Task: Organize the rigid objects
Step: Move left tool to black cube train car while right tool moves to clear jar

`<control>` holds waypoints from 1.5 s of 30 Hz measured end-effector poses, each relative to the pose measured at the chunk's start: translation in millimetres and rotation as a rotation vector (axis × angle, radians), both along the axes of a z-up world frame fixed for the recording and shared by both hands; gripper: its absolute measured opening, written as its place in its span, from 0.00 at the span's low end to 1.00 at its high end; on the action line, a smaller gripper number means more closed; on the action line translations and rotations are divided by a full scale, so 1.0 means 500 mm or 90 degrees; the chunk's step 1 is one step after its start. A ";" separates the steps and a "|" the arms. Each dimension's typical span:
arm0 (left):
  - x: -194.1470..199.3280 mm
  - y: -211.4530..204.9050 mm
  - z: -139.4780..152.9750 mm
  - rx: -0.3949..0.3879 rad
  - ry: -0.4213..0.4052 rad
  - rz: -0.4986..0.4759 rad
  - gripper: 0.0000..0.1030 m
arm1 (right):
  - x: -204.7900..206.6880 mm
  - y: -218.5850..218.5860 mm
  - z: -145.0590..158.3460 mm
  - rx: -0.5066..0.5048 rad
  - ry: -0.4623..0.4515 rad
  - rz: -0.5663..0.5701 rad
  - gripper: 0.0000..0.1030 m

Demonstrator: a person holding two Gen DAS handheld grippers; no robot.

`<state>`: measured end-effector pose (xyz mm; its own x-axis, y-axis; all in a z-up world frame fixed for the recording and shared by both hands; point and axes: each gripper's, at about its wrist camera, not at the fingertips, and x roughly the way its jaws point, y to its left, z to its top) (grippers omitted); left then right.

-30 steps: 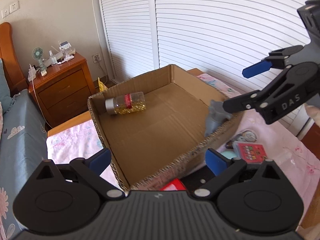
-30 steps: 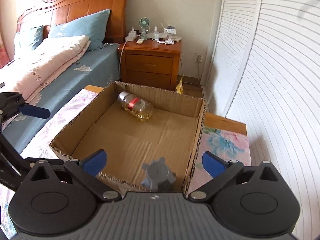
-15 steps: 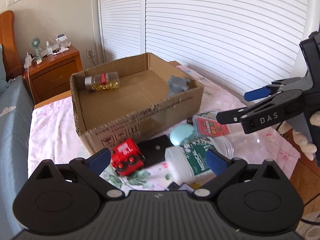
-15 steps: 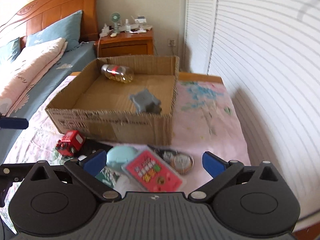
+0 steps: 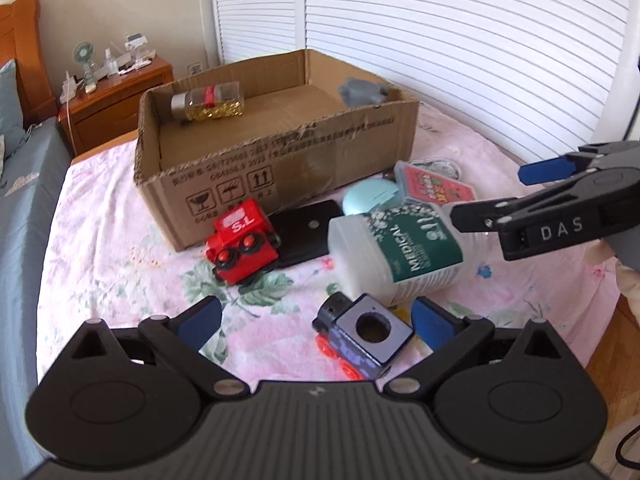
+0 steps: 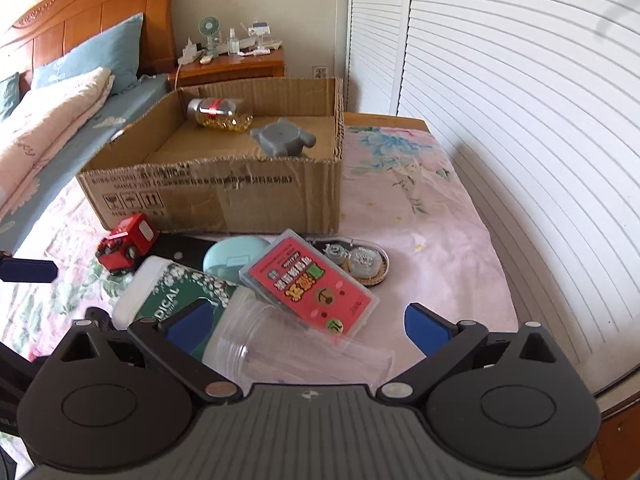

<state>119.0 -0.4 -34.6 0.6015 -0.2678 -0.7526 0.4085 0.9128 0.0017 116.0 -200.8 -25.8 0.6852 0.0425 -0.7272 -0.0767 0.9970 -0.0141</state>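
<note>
An open cardboard box holds a bottle of yellow beads and a grey knob-shaped part. In front of it lie a red toy car, a white jar with a green label, a red card box, a teal case, a clear cup and a dark toy train block. My left gripper is open above the train block. My right gripper is open above the cup and card box.
The items lie on a pink floral cloth. A black flat case lies under the car. A round tape dispenser sits right of the card box. A wooden nightstand and a bed stand behind; louvred doors are at right.
Both grippers have pulled back from over the box toward the near side. The grey part now rests in the box, and the loose items in front have come into view.
</note>
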 end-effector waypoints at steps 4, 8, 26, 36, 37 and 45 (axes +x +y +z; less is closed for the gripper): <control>-0.007 0.024 0.000 0.004 0.005 0.016 0.98 | -0.014 -0.011 -0.006 -0.002 0.003 0.004 1.00; -0.006 0.060 0.004 0.009 0.001 0.053 0.98 | -0.032 -0.031 -0.011 0.000 0.010 -0.005 1.00; 0.015 0.124 -0.014 -0.007 -0.015 0.022 0.97 | -0.060 -0.061 -0.052 -0.021 0.030 0.013 1.00; 0.049 0.104 -0.066 0.007 0.017 -0.052 0.94 | -0.056 -0.059 -0.082 -0.031 0.039 0.037 1.00; 0.052 0.105 -0.069 0.006 0.017 -0.058 0.94 | -0.054 -0.063 -0.082 -0.022 0.042 0.037 1.00; 0.081 0.104 -0.066 -0.012 0.003 -0.130 0.63 | -0.048 -0.062 -0.087 -0.012 0.030 0.041 1.00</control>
